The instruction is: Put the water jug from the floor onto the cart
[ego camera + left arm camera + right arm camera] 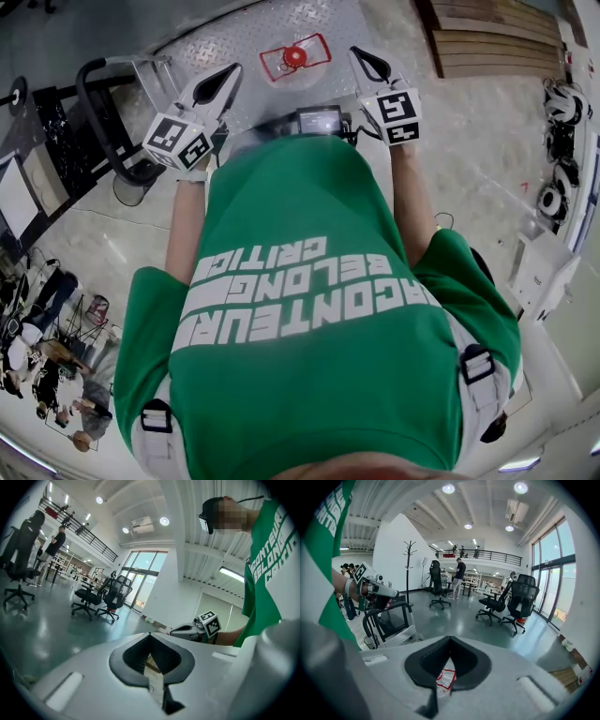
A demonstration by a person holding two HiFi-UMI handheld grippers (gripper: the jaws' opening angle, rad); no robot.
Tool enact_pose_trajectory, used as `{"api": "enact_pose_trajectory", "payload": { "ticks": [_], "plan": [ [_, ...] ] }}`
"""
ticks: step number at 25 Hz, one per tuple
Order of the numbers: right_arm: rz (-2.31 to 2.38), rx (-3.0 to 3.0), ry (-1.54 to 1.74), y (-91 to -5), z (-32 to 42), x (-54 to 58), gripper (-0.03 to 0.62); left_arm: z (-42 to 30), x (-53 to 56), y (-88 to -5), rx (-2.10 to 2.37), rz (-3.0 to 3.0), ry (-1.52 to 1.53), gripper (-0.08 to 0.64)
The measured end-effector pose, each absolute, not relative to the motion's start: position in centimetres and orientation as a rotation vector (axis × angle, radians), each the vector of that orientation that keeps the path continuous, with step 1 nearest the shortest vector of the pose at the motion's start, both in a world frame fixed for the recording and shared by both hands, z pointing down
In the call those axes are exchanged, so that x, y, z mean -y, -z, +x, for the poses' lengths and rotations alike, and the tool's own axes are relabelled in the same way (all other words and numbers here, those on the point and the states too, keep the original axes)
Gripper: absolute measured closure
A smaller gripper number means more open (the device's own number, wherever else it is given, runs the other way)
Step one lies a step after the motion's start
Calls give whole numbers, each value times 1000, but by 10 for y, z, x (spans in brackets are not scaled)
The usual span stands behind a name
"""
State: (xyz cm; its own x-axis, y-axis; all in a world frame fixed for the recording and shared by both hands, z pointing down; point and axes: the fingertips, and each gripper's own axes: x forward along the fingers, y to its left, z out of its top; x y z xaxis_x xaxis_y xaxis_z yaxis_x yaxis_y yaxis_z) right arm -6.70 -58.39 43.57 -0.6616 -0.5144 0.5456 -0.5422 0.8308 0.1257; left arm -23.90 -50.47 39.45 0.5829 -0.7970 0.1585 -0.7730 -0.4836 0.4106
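Water jug (295, 58) stands on diamond plate (234, 33), far side, between left tool (225, 82) and right tool (368, 63); both tools' jaws together.

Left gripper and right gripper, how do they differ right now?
The left gripper is on the cart handle side of the water jug; the right gripper is on the other. Past the right gripper's jaws the water jug's red top shows; past the left gripper's, no jug. Both are shut and hold nothing.

Clear, red-capped water jug (295, 58) upright near the black-handled cart (91, 117)
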Motion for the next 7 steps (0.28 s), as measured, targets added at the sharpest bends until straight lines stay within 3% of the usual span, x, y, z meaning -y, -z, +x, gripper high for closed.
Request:
{"api": "enact_pose_trajectory", "payload": {
  "ticks": [7],
  "plan": [
    [763,2427,-65,-438,-69,583,598,-239,505,-394,1268,2365,92,545]
  ]
}}
